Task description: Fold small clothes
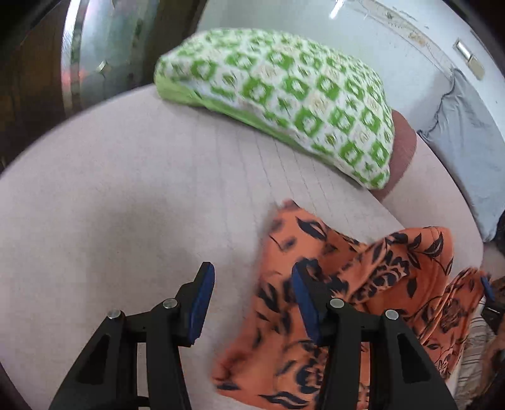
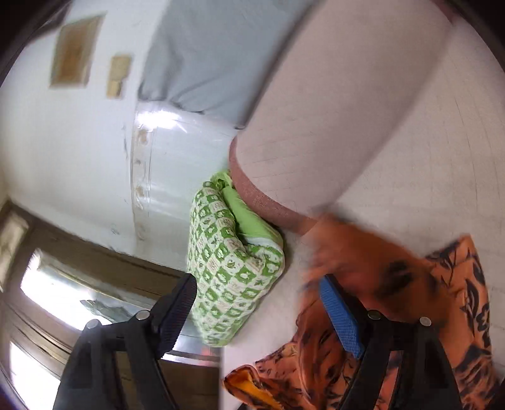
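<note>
Orange fabric (image 1: 318,284) with a dark leafy print is the small garment here, lying crumpled on a pale pinkish bed (image 1: 126,202), toward the near right part of it in the left wrist view. The left gripper (image 1: 251,302) hovers over the garment's left edge with its fingers moderately apart: the left blue pad (image 1: 202,302) sits over bare bed, the right one (image 1: 304,306) over the cloth, and nothing is pinched between them. In the right wrist view everything is tilted and smeared, so details are rough. The right gripper (image 2: 255,312) has its fingers spread wide, with the black finger (image 2: 175,312) out over the floor side and the blue-padded finger (image 2: 339,315) against the orange fabric (image 2: 410,284). A blurred fold of cloth drapes over that blue finger, but I can't tell whether it's actually caught on it or just lying in front. A green and white patterned pillow (image 1: 284,94) sits farther back on the bed, well apart from the garment, with a grey sheet (image 1: 467,142) off to the right by the white wall (image 1: 315,19).
</note>
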